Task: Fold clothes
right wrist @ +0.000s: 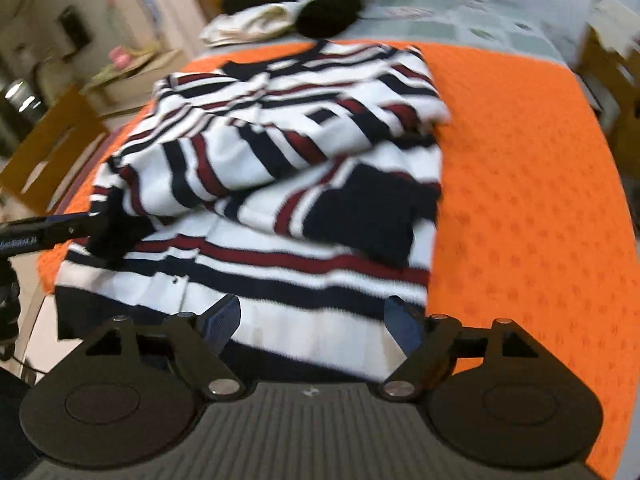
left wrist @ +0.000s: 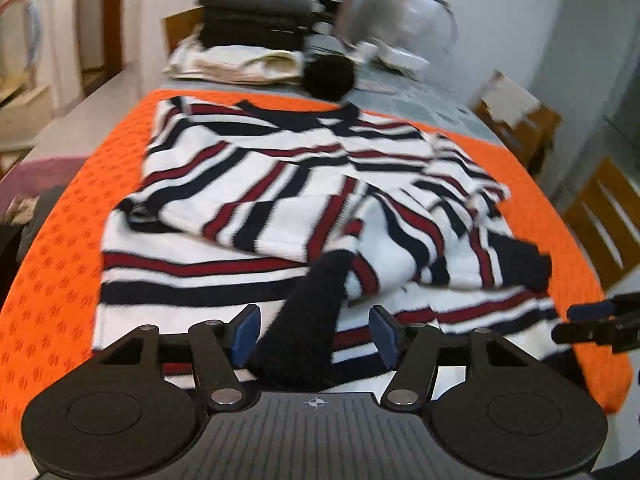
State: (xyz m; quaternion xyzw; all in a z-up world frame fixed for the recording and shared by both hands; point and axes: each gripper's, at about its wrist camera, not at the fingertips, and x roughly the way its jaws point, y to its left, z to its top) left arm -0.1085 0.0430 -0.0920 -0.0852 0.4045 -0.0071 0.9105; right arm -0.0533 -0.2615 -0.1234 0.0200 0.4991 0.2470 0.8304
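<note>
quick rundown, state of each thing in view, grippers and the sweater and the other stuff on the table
left gripper: open, dark navy cuff between its fingers, not pinched
right gripper: open, over the sweater's hem
striped sweater: lying on the orange cloth, both sleeves folded in over the body
navy cuff: raised up between the left gripper's fingers
orange cloth: spread flat under the sweater
cream clothes: folded pile at the far end

We held the left gripper (left wrist: 312, 334) low with its blue pads (left wrist: 245, 334) spread wide apart, a dark cuff (left wrist: 308, 320) standing loose between them. The right gripper (right wrist: 314, 330) was also opened wide, its jaws gripping nothing.
</note>
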